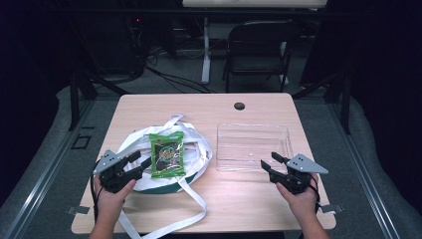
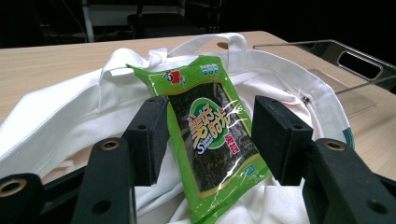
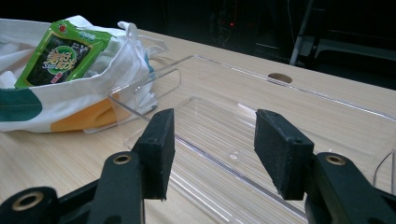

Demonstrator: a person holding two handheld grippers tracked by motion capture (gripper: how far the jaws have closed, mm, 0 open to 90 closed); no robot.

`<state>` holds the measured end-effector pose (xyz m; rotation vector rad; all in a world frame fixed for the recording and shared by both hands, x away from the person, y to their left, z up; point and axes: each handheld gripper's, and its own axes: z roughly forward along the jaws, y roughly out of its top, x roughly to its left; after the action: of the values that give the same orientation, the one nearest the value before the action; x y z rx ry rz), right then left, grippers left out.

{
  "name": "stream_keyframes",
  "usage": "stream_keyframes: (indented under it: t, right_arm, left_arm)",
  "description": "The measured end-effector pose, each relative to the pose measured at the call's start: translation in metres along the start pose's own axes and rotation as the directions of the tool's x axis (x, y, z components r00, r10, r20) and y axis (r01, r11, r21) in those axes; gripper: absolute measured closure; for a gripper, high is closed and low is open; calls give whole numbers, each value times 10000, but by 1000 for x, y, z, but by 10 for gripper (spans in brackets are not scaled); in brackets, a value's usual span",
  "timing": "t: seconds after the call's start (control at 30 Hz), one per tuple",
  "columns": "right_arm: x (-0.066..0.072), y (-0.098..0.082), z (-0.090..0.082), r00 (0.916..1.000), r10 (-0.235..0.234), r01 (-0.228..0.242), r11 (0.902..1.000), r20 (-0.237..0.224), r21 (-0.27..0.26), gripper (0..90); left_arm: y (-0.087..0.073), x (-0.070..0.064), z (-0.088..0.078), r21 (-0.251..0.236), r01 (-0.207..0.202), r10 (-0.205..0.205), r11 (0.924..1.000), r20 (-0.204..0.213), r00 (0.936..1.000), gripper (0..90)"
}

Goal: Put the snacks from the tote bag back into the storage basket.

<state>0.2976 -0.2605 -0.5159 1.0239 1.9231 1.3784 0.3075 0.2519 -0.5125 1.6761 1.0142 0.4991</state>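
Seaweed packet point(image 1: 167, 155), glossy green, lies flat atop white tote bag point(image 1: 196, 152).

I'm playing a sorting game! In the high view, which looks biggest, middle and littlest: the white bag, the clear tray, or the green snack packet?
1. White bag, counting its loose straps.
2. Clear tray; without the straps, bag and tray look close, so that order is unsure.
3. Green snack packet, clearly smallest, lying on the bag.

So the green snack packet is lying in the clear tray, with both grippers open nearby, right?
Not quite. The packet lies on the white bag, as the high view shows; the clear tray holds nothing. Both the left gripper and right gripper are open nearby.
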Motion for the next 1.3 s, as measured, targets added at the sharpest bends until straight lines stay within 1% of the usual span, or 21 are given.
stream_keyframes:
  t: [0.1, 0.2, 0.37, 0.43, 0.77, 0.97, 1.1, 1.23, 1.3]
  right_arm:
    - [0, 0, 0, 10000, 64, -64, 9999, 10, -77, 479]
    - [1, 1, -1, 10000, -22, 22, 10000, 40, -18, 479]
    - [1, 0, 0, 10000, 33, -33, 10000, -2, -56, 479]
    - [1, 1, -1, 10000, -19, 20, 10000, 34, -23, 479]
    - [1, 1, 0, 10000, 3, -3, 10000, -4, -72, 479]
    - [1, 1, 0, 10000, -32, 32, 10000, -18, -54, 479]
    - [1, 1, -1, 10000, -14, 14, 10000, -14, -46, 479]
    - [1, 1, -1, 10000, -2, 2, 10000, 21, -57, 478]
    - [2, 1, -1, 10000, 7, -7, 10000, -2, -94, 478]
  left_arm:
    - [0, 0, 0, -8, 1, -1, 10000, 6, 10000, 465]
    - [0, 1, 0, -18, 6, -6, 10000, -4, 10000, 464]
    - [0, 1, 0, -3, 26, -26, 10000, -9, 10000, 463]
    - [0, 1, 0, -10, -8, 8, 10000, 2, 10000, 463]
    - [1, 1, -1, -29, 19, -19, 10000, 12, 10000, 463]
    - [2, 0, 0, 41, 39, -39, 10000, -22, 10000, 463]
    - [6, -1, -1, 113, 198, -198, 9997, 28, 9998, 463]
    - [11, -2, 0, 255, 175, -176, 9995, 17, 9998, 454]
    - [15, -1, 0, 297, 269, -271, 9992, 53, 9996, 443]
